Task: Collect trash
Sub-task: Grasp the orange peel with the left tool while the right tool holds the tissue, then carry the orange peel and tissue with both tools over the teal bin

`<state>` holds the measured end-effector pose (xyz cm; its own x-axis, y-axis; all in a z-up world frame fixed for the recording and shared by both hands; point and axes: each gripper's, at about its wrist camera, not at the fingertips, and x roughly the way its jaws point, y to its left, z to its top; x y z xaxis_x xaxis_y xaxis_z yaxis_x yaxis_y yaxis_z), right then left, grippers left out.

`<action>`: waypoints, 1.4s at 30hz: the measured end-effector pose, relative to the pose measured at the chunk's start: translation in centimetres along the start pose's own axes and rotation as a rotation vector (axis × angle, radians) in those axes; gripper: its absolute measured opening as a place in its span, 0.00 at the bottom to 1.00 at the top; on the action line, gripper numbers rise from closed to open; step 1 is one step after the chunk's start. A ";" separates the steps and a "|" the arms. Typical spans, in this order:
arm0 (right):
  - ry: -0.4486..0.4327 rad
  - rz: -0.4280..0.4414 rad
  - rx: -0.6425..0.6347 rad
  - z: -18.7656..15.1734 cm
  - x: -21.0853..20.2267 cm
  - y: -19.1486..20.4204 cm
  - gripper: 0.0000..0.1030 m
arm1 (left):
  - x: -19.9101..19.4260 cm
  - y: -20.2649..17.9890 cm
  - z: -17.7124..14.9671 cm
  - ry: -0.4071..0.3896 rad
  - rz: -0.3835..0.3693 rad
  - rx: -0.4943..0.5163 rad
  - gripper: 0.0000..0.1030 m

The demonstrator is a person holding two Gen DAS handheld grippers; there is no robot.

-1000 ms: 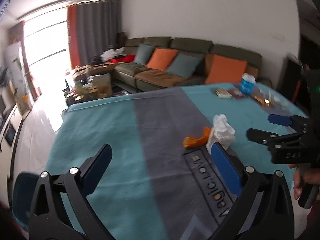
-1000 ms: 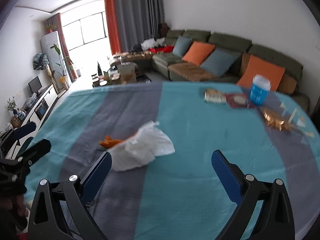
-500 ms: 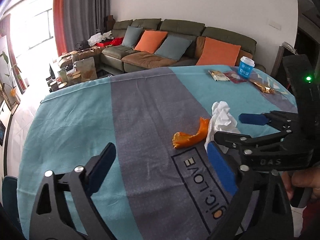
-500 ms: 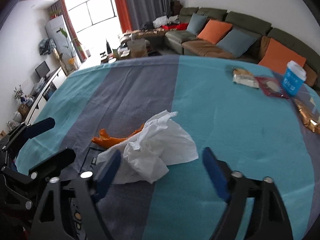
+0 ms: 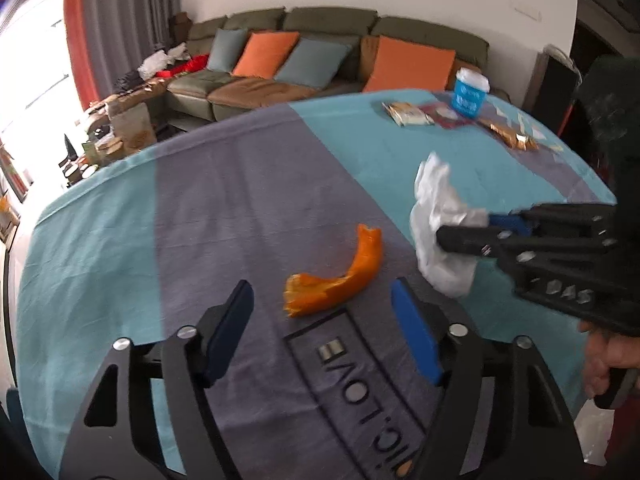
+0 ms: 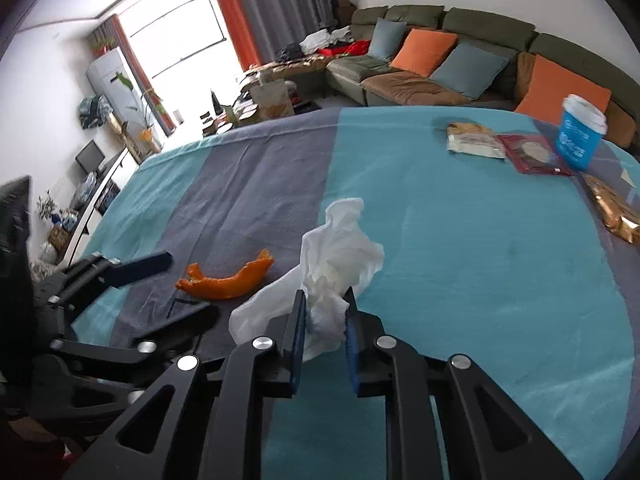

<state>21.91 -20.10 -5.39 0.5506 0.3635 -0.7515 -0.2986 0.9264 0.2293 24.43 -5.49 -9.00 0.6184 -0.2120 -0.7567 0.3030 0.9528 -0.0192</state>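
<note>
Item 1, crumpled white tissue [image 6: 336, 256]: lies at centre of the counter [image 6: 480, 264], on the seam between the grey and teal stripes of the cloth. The right tongs [image 6: 325, 334] have just been closing and now clench its near end between both blue pads; the far end stands up in a loose peak.

Item 2, orange peel [image 5: 340, 276]: curved strip, flat on the grey stripe, just beside the tissue at its 9 o'clock in the right wrist view. It sits between the tips of the left tongs [image 5: 320, 330], untouched by either pad. Those tongs have just been narrowing but remain released, with clear gaps on both sides of the peel.

Item 3, printed label [image 5: 360, 392]: dark rectangle with lettering on the grey stripe, at 6 o'clock from the peel, partly under the left tongs.

Item 4, far clutter, at 1 to 2 o'clock from the tissue, well apart: blue paper cup [image 6: 580, 136] with white lid, upright; pale snack packet [image 6: 472, 140]; red packet [image 6: 532, 154] touching the cup's base; gold wrapper [image 6: 612, 208] near the counter edge.

Item 5, sofa [image 6: 420, 80]: green, with orange and grey-blue cushions, beyond the counter at 12 o'clock.
</note>
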 end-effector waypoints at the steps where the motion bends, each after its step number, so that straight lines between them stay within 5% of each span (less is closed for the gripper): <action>1: -0.004 0.002 0.004 0.0 -0.2 -0.1 0.15 | 0.4 -0.1 0.1 0.009 0.002 0.002 0.60; 3: -0.012 0.005 0.005 0.1 -0.6 -0.4 0.15 | 1.1 -0.2 0.2 0.034 0.007 -0.002 0.48; 15: -0.039 0.017 0.006 -0.2 -2.0 -0.6 0.15 | 0.7 0.0 0.6 -0.003 0.021 -0.015 0.25; 24: -0.082 0.057 -0.059 0.7 -3.7 2.6 0.15 | -4.3 4.0 -0.2 -0.096 0.105 -0.131 0.22; 42: -0.112 0.255 -0.323 2.0 -4.4 18.5 0.15 | -17.6 16.2 -8.4 -0.224 0.358 -0.394 0.22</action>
<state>15.54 -4.32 3.39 0.5033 0.6019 -0.6200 -0.6553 0.7335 0.1802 12.42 15.50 -1.47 0.7839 0.1390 -0.6051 -0.2200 0.9736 -0.0614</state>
